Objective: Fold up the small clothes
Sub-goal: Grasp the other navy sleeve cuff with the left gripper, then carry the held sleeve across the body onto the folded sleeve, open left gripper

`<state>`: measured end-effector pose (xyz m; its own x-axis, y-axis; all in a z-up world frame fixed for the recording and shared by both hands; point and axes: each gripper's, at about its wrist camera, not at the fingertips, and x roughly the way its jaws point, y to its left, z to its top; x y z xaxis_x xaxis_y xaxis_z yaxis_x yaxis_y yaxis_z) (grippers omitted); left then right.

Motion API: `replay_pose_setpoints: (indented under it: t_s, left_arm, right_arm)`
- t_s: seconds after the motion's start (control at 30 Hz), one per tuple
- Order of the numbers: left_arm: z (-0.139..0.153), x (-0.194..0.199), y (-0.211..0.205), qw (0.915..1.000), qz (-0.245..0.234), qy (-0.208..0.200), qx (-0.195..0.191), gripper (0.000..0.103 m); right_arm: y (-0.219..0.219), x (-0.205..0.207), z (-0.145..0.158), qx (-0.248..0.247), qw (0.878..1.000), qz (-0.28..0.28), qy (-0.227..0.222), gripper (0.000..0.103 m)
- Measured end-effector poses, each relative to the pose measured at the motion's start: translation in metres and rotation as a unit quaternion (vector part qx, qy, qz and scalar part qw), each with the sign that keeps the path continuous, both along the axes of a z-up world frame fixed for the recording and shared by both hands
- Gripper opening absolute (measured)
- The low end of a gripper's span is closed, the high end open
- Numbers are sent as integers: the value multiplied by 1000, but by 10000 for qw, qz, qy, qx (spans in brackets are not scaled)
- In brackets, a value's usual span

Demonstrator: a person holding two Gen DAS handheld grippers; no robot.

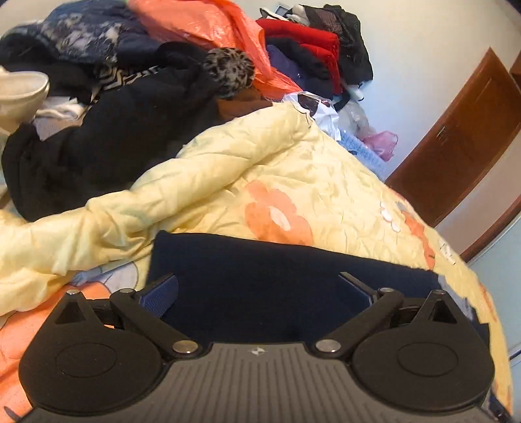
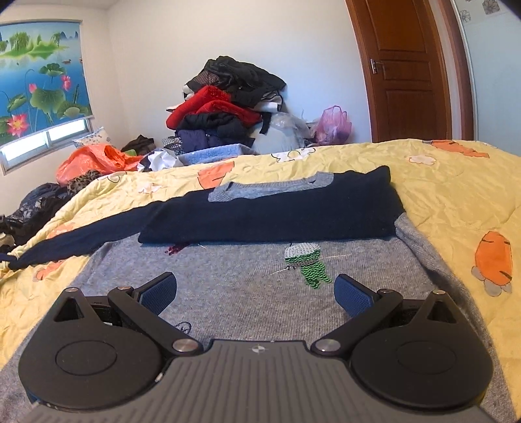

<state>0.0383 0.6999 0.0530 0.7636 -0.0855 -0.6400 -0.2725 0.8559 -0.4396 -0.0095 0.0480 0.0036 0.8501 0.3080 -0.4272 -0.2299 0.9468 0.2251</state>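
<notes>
A small grey sweater with navy sleeves and a green sequin figure lies flat on the yellow quilt. One navy sleeve is folded across its chest; the other navy sleeve stretches out to the left. My right gripper hovers open just above the grey body, nothing between its blue pads. In the left wrist view, my left gripper is open over a navy part of the sweater, its fingers not closed on the cloth.
A bunched fold of the quilt lies ahead of the left gripper. Beyond it sit a dark clothes heap, an orange plastic bag and a stacked pile of red and black garments. A wooden door stands at the right.
</notes>
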Motion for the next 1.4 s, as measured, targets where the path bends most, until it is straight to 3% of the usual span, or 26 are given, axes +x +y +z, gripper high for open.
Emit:
replay_pose_setpoints:
  t_s: [0.23, 0.33, 0.43, 0.63, 0.73, 0.77, 0.8, 0.9, 1.07, 1.4]
  left_arm:
    - [-10, -24, 4, 9990, 171, 282, 294, 103]
    - [-14, -29, 12, 9995, 252, 189, 22, 103]
    - [-15, -22, 12, 9998, 153, 100, -42, 103]
    - [-20, -3, 8, 9995, 163, 152, 202, 101]
    - [-20, 2, 0, 9987, 3, 256, 433, 72]
    - [-20, 4, -2, 9978, 9, 315, 583, 55]
    - [-20, 4, -2, 9970, 44, 383, 674, 45]
    - [-18, 3, 1, 9964, 84, 392, 742, 27]
    - [-10, 0, -5, 9945, 48, 363, 977, 12]
    - [26, -11, -50, 9849, 232, 23, 1715, 10]
  right_arm:
    - [-3, 1, -1, 62, 10000, -65, 28, 103]
    - [-3, 2, -1, 65, 10000, -62, 40, 103]
    - [-4, 3, -1, 90, 9999, -104, 71, 103]
    - [-4, 5, -2, 92, 9998, -129, 135, 103]
    - [-4, 7, -3, 86, 9997, -147, 169, 103]
    - [-4, 7, -3, 86, 9997, -151, 169, 103]
    - [-4, 6, -3, 94, 9997, -149, 167, 103]
    - [-4, 8, -3, 106, 9996, -153, 189, 103]
    - [-5, 9, -4, 141, 9995, -153, 222, 103]
    - [-8, 3, -3, 238, 9995, -189, 108, 103]
